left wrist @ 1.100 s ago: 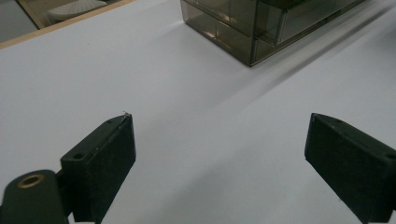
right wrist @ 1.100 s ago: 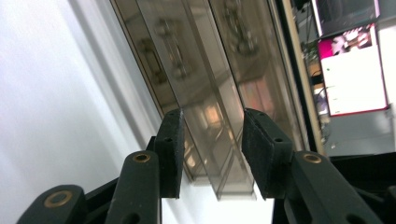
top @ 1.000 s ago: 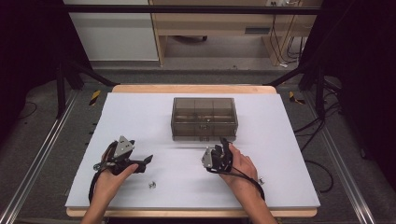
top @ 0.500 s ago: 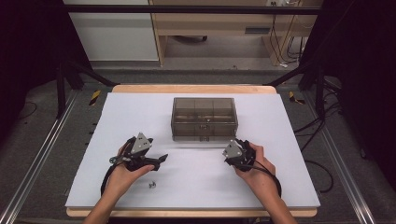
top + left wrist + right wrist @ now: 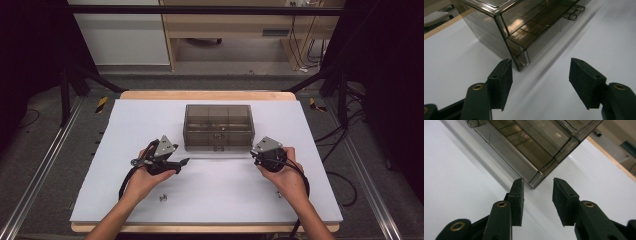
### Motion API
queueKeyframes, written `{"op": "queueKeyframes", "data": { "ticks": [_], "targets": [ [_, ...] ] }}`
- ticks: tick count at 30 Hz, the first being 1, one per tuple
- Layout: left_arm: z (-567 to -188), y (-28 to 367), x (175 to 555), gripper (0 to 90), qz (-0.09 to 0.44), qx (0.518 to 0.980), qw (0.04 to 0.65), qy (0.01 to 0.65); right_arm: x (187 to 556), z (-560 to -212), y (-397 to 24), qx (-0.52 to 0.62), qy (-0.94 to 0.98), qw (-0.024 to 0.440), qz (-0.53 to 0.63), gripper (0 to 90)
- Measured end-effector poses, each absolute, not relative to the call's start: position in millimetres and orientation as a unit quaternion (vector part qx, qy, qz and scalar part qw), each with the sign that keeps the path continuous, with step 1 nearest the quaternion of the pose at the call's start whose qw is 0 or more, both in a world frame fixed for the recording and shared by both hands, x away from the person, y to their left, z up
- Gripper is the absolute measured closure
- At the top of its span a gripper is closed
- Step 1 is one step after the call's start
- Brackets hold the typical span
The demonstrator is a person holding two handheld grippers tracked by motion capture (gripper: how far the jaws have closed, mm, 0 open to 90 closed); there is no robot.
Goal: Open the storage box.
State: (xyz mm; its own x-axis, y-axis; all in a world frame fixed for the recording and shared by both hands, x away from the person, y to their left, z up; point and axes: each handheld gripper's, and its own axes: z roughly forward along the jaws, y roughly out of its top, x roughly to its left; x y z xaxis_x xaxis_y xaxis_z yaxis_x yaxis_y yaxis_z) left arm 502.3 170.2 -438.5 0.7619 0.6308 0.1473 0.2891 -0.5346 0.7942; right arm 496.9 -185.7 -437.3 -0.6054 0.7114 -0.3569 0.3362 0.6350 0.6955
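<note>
White table point(image 5: 150, 125), smoky transparent compartmented box point(image 5: 218, 126)

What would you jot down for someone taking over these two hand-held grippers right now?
Left gripper: jaws have just been closing, nothing between them, aimed at the near left corner of the smoky plastic box.
Right gripper: jaws open, empty, at the box's near right corner.
Box: lid shut, mid-table on the white tabletop.
Small screws lie near the front edge.
Done: both grippers brought up to the box.
Left: grip it; nothing is held yet.

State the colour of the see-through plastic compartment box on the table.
The see-through plastic compartment box is smoky brown-grey, clearest in the left gripper view.
</note>
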Motion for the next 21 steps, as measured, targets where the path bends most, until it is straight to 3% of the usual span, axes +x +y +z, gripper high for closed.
{"op": "queueKeyframes", "data": {
  "ticks": [7, 21],
  "targets": [
    [-443, 161, 515, 46.5, 0.215, 0.853, 0.390, 0.273, 511, -442, -190, 0.315, 0.850, 0.282, 0.314, 66.9],
    [-447, 159, 522, 64.0, 0.213, 0.854, 0.381, 0.283, 516, -446, -190, 0.306, 0.858, 0.262, 0.320, 75.2]
  ]
}}
